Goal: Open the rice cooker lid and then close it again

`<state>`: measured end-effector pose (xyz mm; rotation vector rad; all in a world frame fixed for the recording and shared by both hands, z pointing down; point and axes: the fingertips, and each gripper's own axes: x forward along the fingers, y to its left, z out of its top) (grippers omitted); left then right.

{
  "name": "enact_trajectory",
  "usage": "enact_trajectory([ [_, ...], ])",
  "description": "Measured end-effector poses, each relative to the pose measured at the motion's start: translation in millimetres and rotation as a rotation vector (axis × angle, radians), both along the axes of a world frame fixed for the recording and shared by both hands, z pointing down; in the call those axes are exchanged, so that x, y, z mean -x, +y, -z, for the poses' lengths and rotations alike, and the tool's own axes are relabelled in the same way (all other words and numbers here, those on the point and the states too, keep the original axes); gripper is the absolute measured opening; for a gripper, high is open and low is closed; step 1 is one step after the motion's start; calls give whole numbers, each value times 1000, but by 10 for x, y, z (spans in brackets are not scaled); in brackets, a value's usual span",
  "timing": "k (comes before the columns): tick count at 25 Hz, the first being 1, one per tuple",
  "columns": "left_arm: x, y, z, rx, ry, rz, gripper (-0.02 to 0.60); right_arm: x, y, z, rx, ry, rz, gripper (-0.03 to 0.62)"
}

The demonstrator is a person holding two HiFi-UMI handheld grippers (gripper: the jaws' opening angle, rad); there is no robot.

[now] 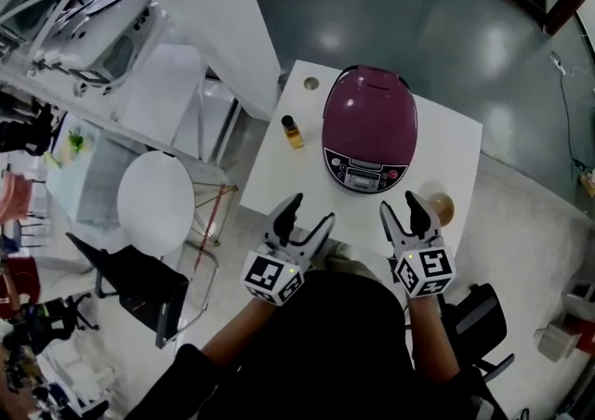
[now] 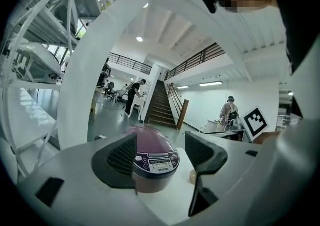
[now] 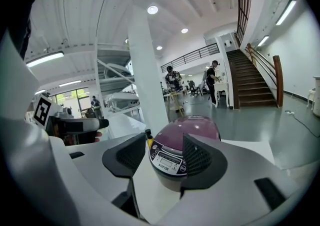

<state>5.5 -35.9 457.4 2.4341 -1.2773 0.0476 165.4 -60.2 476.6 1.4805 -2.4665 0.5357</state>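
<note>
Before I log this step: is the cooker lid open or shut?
Shut: the lid sits flush on the cooker in all views.

Bright, even indoor light fills all three views. In the head view the white table under the rice cooker is nearly washed out. The cooker's lid carries a soft pale sheen, and shadows round its base are faint. Beyond the rice cooker the glossy floor mirrors lamps as hazy pale patches. Both gripper views are strongly fisheye: black corners ring the picture, and the column left of the rice cooker bows into a curve. A round ceiling lamp glares well above the rice cooker. The cooker itself is sharp, while the left gripper and right gripper go soft nearest the lens.
</note>
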Motion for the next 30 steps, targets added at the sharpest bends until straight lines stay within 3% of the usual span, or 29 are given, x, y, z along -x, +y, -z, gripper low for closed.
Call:
enact_trajectory([
  [7, 127, -158, 41, -19, 13, -19, 276, 118, -213, 40, -6, 51, 2, 144],
  [10, 154, -210, 53, -27, 20, -27, 276, 209, -264, 76, -9, 50, 27, 61],
  [13, 193, -273, 76, -38, 33, -22, 276, 320, -319, 127, -19, 47, 57, 17],
  [20, 231, -425, 83, -73, 19, -49, 276, 470, -502, -145, 36, 119, 97, 0],
  [30, 394, -689, 72, -73, 64, -48, 276, 523, -721, -721, 157, 208, 94, 0],
])
